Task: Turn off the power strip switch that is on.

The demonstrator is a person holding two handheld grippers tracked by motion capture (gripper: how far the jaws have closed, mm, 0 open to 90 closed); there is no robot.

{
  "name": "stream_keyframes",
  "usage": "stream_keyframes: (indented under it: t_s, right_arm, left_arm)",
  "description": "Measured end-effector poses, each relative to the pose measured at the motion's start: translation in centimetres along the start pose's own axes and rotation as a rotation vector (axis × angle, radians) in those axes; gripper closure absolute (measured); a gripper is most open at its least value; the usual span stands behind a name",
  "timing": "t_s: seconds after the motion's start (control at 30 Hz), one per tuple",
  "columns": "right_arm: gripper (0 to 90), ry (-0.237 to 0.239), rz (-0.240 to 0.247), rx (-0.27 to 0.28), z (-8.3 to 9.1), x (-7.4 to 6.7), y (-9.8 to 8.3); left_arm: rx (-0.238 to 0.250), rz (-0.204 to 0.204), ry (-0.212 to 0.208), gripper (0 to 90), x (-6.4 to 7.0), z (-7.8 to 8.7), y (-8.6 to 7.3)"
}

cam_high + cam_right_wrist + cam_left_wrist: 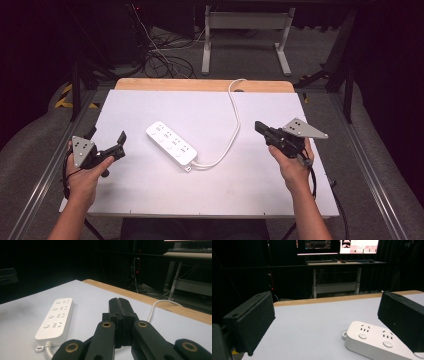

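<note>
While both hands hover: nothing is gripped yet, and the white power strip [171, 144] lies untouched.
Power strip: flat and diagonal on the desk [150, 190], mid-surface, sockets and buttons facing up, its white cable [233, 131] curling off over the far wooden edge.
Left hand-held gripper [120, 142]: jaws spread wide and empty, just left of the strip; in the left gripper view the strip's near end [377, 340] sits low between the pads, which looks like a lining-up for a grasp.
Right hand-held gripper [261, 127]: jaws pressed together with nothing between them, raised to the right, well apart from the strip and beside the cable's curve.
Likely reason: the left is opened to take the strip's body, the right waits closed in reserve.
</note>
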State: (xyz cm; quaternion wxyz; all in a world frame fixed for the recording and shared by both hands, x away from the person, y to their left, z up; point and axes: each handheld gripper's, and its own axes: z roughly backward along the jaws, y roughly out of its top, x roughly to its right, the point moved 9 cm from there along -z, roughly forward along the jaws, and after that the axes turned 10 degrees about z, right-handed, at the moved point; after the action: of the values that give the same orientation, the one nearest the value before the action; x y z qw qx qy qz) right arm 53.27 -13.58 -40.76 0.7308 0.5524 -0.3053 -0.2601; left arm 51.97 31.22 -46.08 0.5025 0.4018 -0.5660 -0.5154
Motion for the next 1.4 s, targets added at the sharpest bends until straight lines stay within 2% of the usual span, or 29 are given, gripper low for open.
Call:
stream_keyframes:
  t_s: [0.43,0.8,0.83,1.2,1.4]
  right_arm:
    - [90.0,0.053,0.019,-0.022,-1.8,-1.2,0.4]
    - [90.0,0.089,0.03,-0.034,-2.8,-1.6,0.6]
    - [90.0,0.105,0.037,-0.037,-3.1,-1.9,0.7]
    - [90.0,0.143,0.057,-0.056,-3.6,-2.8,0.4]
    - [90.0,0.185,0.068,-0.068,-4.1,-3.7,0.2]
  left_arm:
    - [-0.002,0.0,0.0,1.8,-0.1,0.0,0.0]
    - [-0.005,0.003,-0.001,1.8,-0.1,-0.1,-0.1]
    - [-0.006,0.003,-0.002,1.8,-0.1,-0.1,-0.1]
    - [-0.007,-0.001,-0.002,1.9,0.0,-0.1,-0.2]
    - [-0.007,-0.002,-0.001,1.9,-0.1,-0.1,-0.1]
